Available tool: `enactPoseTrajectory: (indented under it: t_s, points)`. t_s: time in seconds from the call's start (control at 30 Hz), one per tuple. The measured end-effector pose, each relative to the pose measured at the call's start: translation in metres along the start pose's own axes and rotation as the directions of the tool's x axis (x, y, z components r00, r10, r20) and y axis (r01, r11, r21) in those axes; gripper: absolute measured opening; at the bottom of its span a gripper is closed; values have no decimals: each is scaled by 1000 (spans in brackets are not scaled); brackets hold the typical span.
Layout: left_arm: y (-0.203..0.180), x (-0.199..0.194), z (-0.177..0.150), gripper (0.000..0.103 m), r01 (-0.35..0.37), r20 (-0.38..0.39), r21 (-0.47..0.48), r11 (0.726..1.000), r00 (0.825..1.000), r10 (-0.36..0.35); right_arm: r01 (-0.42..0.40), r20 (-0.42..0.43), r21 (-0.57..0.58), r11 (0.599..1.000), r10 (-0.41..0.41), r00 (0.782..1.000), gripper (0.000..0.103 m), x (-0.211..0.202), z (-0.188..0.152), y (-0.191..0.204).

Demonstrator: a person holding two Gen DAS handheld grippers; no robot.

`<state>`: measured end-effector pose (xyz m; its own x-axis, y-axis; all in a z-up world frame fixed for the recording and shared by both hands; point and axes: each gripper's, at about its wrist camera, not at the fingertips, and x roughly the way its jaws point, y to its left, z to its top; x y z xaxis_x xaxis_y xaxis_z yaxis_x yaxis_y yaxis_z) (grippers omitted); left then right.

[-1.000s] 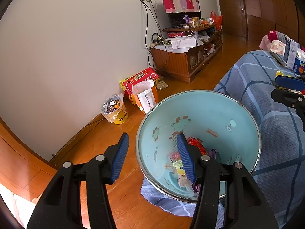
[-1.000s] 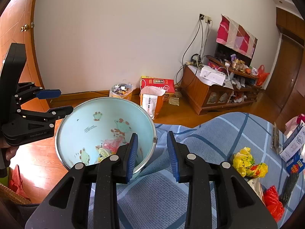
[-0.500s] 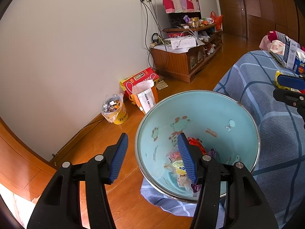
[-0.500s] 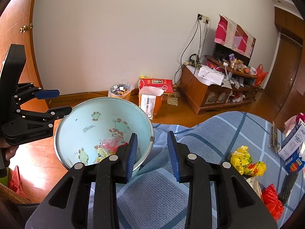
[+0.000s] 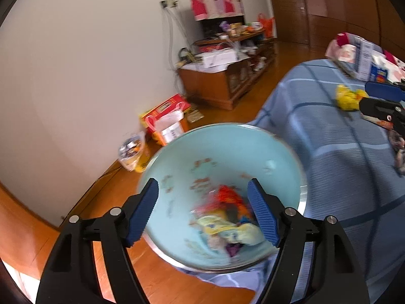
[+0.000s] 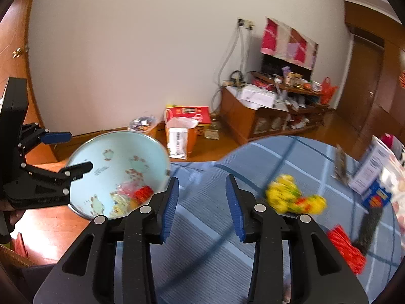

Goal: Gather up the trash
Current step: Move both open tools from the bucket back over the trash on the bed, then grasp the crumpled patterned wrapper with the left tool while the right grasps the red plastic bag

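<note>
A light blue basin [image 5: 227,147] holds several crumpled wrappers [image 5: 227,217] and rests at the edge of a blue checked cloth [image 5: 329,136]. My left gripper [image 5: 205,202] hangs over the basin's near side, jaws opening, nothing pressed between the pads. In the right wrist view the left gripper [image 6: 73,152] is at the basin [image 6: 114,157], beside its left rim. My right gripper [image 6: 202,202] hovers over the cloth [image 6: 202,240], jaws opening and empty. A yellow wrapper [image 6: 291,197] lies just right of it, and a red wrapper [image 6: 346,250] lies further right.
On the wooden floor by the wall stand a yellow bucket of scraps [image 5: 131,152], a paper bag [image 6: 181,136] and a red box [image 6: 189,112]. A wooden cabinet [image 6: 253,119] stands further along. Boxes and leaflets [image 6: 372,174] crowd the cloth's far right.
Both views swung right and blurred. The left jaws spread much wider over the basin. The right jaws widened a little and moved off the basin's rim toward the yellow wrapper.
</note>
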<state>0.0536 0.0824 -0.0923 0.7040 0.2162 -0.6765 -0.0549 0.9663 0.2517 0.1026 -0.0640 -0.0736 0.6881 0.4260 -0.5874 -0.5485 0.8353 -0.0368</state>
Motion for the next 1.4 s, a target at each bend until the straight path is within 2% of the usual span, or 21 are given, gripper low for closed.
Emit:
enactPoseTrajectory:
  t_s: [0.23, 0.37, 0.5, 0.7, 0.8, 0.93, 0.97, 1.0, 1.03, 1.07, 1.1, 1.13, 1.2, 1.27, 1.4]
  points:
    - [-72, -11, 13, 76, 116, 40, 98, 988, 992, -121, 154, 0, 133, 979, -155, 988, 49, -56, -38, -62]
    - [-111, -19, 21, 76, 178, 60, 142, 974, 980, -188, 261, -22, 220, 940, -262, 965, 55, -92, -74, -104]
    - [-147, -27, 29, 77, 226, 75, 172, 959, 968, -241, 357, -62, 296, 886, -355, 933, 59, -118, -112, -143]
    - [-201, -39, 37, 79, 296, 83, 225, 928, 944, -321, 439, -120, 359, 823, -426, 897, 62, -140, -156, -180]
    - [-226, -44, 37, 79, 330, 78, 257, 909, 930, -360, 458, -133, 375, 806, -442, 887, 64, -148, -174, -189]
    - [-253, -44, 33, 79, 348, 61, 301, 888, 922, -382, 470, -136, 389, 793, -455, 880, 67, -152, -186, -196]
    - [-259, -40, 30, 72, 362, 41, 312, 878, 918, -393, 473, -140, 392, 789, -457, 879, 67, -152, -189, -197]
    - [-264, -38, 29, 57, 383, 20, 321, 866, 912, -410, 473, -144, 398, 786, -456, 878, 67, -152, -192, -199]
    - [-267, -36, 29, 48, 401, 0, 327, 856, 906, -424, 475, -147, 401, 783, -457, 877, 67, -152, -194, -200]
    - [-269, -34, 27, 28, 442, -31, 326, 836, 889, -458, 478, -149, 405, 780, -459, 876, 67, -153, -196, -201]
    - [-268, -33, 26, 17, 470, -45, 322, 822, 875, -482, 479, -150, 411, 776, -460, 875, 67, -154, -197, -203]
    - [-267, -34, 26, 17, 471, -40, 324, 820, 873, -486, 477, -150, 416, 774, -459, 875, 67, -154, -198, -203]
    - [-261, -42, 27, 1, 464, -14, 334, 821, 873, -488, 472, -146, 428, 771, -457, 878, 67, -155, -197, -204]
    - [-251, -46, 29, 1, 468, -5, 324, 822, 870, -493, 461, -138, 432, 775, -449, 883, 67, -154, -194, -201]
    - [-222, -57, 28, 1, 436, 34, 326, 839, 882, -471, 421, -114, 412, 808, -413, 903, 67, -143, -179, -185]
